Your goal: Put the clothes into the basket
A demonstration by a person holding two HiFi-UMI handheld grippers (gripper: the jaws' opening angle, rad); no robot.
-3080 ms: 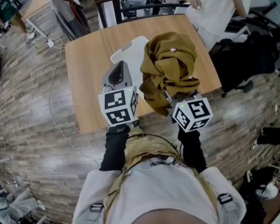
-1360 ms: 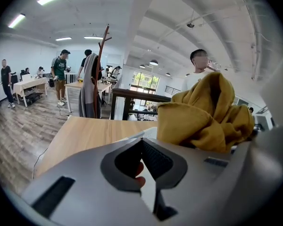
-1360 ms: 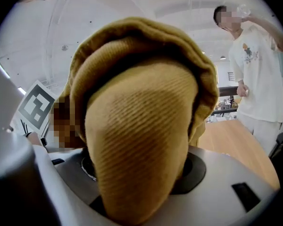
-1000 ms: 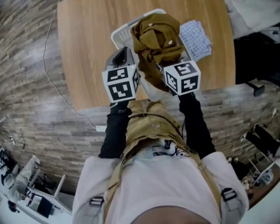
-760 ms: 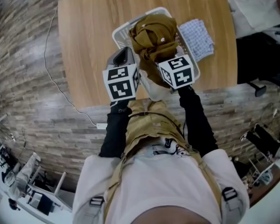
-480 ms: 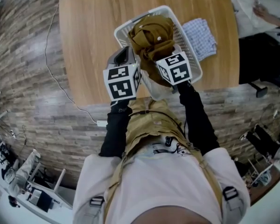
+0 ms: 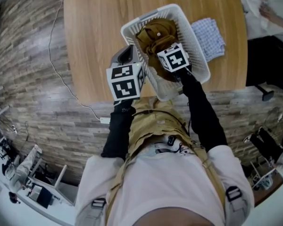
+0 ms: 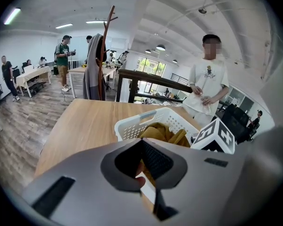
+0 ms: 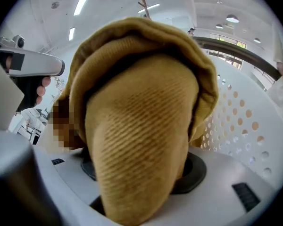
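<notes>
A white perforated basket (image 7: 194, 55) stands on the wooden table (image 7: 94, 27). A mustard-yellow garment (image 7: 155, 34) lies bunched inside it. My right gripper (image 7: 167, 47) reaches down into the basket and is shut on the garment, whose ribbed cloth (image 9: 137, 126) fills the right gripper view; the basket's wall (image 9: 245, 121) shows behind it. My left gripper (image 7: 131, 50) sits at the basket's near left corner, and a white strip of the basket's rim (image 8: 148, 192) shows between its nearly closed jaws. In the left gripper view the basket (image 8: 132, 128) and the garment (image 8: 162, 132) lie just ahead.
A blue-and-white checked cloth (image 7: 211, 36) lies on the table just right of the basket. A person in white (image 8: 208, 86) stands at the far right edge of the table. A coat stand (image 8: 101, 55) rises beyond the table. A cable (image 7: 61, 74) runs over the floor at left.
My right gripper has sunk with the mustard garment, which hung above the basket's rim and now lies inside the basket. The left gripper has stayed at the basket's corner.
</notes>
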